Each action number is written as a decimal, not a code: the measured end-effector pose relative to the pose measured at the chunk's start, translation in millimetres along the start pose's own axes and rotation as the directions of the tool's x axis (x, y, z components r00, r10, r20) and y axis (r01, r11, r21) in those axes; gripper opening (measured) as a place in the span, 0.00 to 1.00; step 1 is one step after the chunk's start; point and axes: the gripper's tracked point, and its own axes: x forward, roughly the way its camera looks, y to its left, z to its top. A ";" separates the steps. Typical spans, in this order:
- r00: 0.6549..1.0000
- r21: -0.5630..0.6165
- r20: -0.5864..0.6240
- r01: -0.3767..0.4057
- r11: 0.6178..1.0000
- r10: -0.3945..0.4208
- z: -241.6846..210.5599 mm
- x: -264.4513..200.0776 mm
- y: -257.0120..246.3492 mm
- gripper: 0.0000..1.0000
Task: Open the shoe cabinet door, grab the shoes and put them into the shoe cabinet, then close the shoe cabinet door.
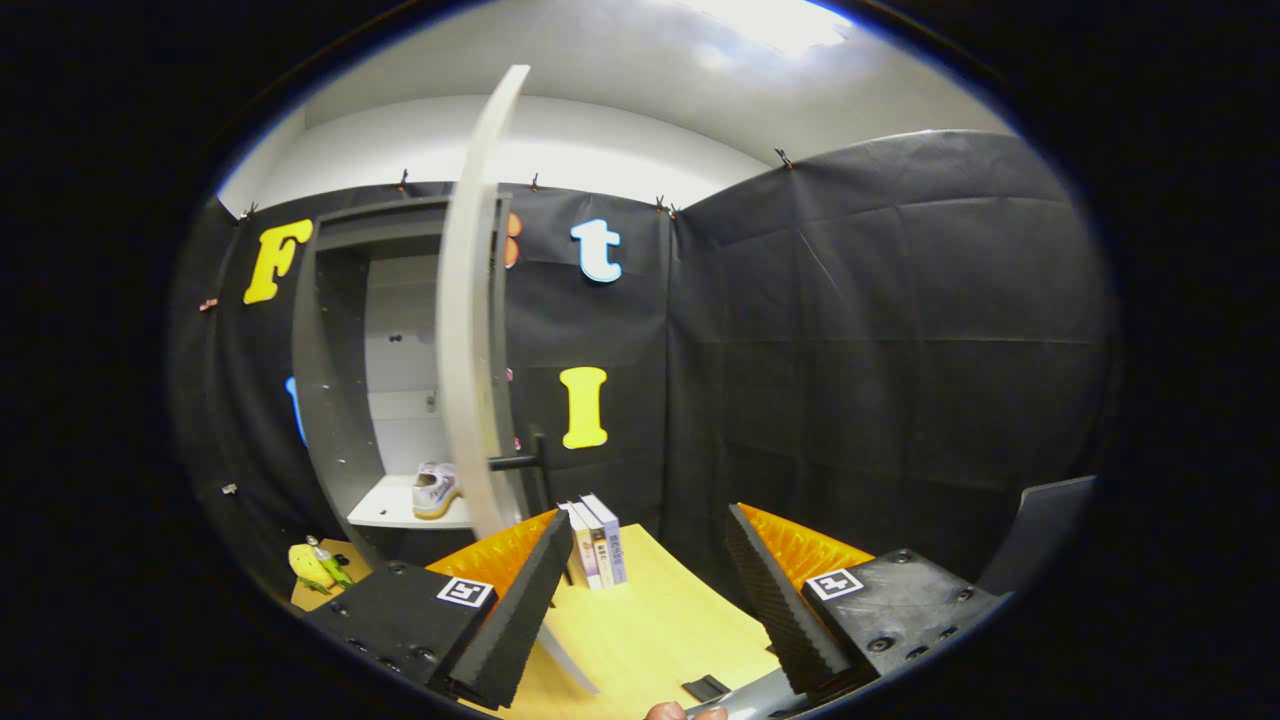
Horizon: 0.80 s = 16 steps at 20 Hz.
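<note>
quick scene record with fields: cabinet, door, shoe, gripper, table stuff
cabinet: beyond the fingers, inside visible
door: swung open, seen edge-on, dark handle sticking out
shoe: one light shoe on the shelf inside the cabinet
gripper: open, nothing between the fingers, ahead of the door's lower edge
table: wooden, books standing just beyond the fingers
task state: shoe in, door not yet closed

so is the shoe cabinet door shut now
No, the cabinet door stands swung open, with a shoe on the shelf inside; the tongs are open and empty.
</note>
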 end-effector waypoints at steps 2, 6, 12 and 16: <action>0.999 0.019 -0.044 -0.006 1.000 0.007 -14.2 21.2 -2.9 0.98; 0.994 0.059 -0.100 -0.049 0.997 0.054 -31.8 46.6 9.3 0.98; 0.993 0.049 -0.094 -0.072 0.996 0.077 -34.1 39.4 29.6 0.98; 0.988 0.051 -0.098 -0.117 0.992 0.122 -37.7 21.0 62.1 0.98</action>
